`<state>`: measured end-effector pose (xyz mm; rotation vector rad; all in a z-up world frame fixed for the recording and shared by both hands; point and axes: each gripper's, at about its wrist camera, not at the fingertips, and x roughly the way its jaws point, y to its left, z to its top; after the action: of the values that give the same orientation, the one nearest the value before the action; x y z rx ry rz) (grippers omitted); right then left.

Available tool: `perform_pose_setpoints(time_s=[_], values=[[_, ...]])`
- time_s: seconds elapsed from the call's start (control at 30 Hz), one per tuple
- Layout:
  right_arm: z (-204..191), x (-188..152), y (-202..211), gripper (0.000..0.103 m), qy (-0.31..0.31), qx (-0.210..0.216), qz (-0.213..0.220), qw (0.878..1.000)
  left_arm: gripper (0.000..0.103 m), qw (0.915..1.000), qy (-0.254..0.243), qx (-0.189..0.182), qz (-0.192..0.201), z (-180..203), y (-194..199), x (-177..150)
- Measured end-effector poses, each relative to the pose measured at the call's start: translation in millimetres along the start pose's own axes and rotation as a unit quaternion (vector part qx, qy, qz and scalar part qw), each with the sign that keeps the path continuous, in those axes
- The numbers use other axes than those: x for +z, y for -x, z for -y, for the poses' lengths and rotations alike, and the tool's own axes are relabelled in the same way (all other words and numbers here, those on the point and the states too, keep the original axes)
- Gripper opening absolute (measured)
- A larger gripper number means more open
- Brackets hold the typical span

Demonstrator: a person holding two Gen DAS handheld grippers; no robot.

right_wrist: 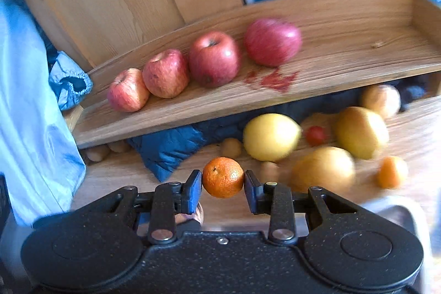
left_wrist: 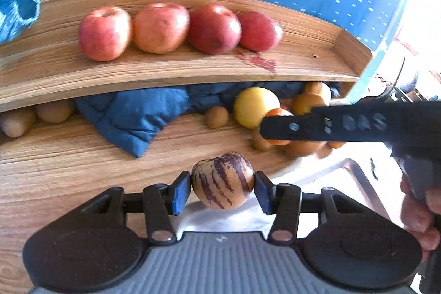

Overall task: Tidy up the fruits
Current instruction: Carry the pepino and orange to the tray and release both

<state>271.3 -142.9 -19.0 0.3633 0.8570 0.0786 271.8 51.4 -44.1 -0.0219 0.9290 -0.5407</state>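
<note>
Over the lower wooden board, your left gripper has its jaws closed on a tan fruit with purple stripes. Your right gripper pinches a small orange mandarin. Four red apples sit in a row on the raised wooden shelf. Yellow and orange fruits lie below, beside blue quilted fabric.
</note>
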Motion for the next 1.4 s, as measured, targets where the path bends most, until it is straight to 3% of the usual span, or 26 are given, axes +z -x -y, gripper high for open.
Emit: perform_pose_setpoints(time_s=[0.23, 0.67, 1.17, 1.4], values=[[40.0, -44.8, 54.2, 0.035, -0.008, -0.047, 0.019, 0.999, 0.054, 0.9991, -0.027, -0.027, -0.015, 41.7, -3.4, -10.9], [103.8, -117.6, 105.4, 0.035, -0.041, -0.125, -0.030, 0.991, 0.054, 0.9942, -0.049, -0.077, -0.056, 122.7, -20.1, -38.0], [103.0, -137.3, 101.3, 0.036, 0.028, -0.113, -0.066, 0.991, 0.054, 0.9949, -0.043, -0.049, -0.077, 147.1, -17.5, -59.1], [106.2, -137.4, 102.8, 0.047, 0.035, -0.103, -0.063, 0.992, 0.056, 0.9959, -0.033, -0.032, -0.078, 149.0, -12.2, -63.5]])
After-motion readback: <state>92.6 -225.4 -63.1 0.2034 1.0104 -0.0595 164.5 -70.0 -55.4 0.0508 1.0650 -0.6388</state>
